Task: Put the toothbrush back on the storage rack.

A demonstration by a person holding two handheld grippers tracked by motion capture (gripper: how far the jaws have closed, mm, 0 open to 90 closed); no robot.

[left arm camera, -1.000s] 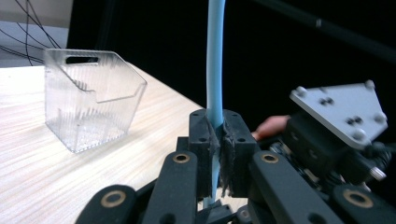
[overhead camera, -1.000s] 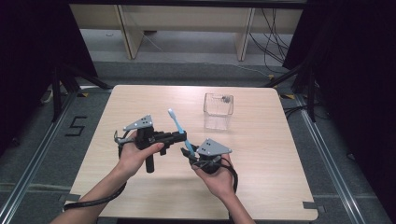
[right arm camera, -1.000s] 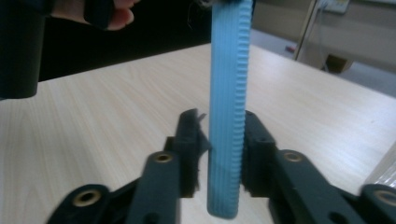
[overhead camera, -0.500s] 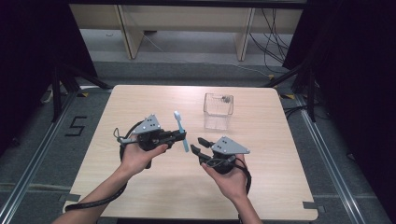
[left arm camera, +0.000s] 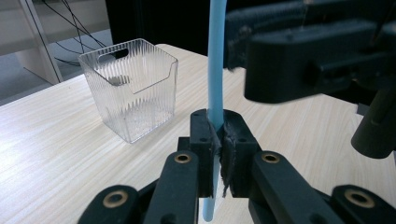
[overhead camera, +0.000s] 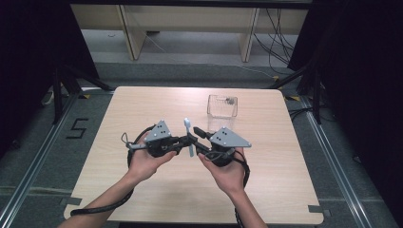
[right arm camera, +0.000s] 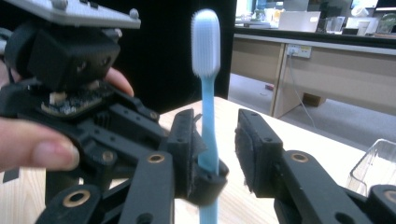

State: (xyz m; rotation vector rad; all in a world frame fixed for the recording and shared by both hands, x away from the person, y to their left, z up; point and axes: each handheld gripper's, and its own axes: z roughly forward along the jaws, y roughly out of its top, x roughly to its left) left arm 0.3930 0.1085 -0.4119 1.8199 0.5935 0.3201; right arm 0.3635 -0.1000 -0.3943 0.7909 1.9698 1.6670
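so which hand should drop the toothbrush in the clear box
Left, probably. The left gripper is shut on the toothbrush, holding it upright above the table. The right gripper has its jaws apart around the handle, just closing, not clamped. The clear box stands just beyond both.

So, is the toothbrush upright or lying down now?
Upright: the toothbrush stands vertically, bristle head on top, clamped in the left gripper.

pale blue toothbrush (right arm camera: pixel 206 88), black tongs (left arm camera: pixel 215 140), clear ribbed box (left arm camera: pixel 128 93)

A pale wooden table (overhead camera: pixel 142 102) stands on grey floor (overhead camera: pixel 57 156) before light desks (overhead camera: pixel 185 19)
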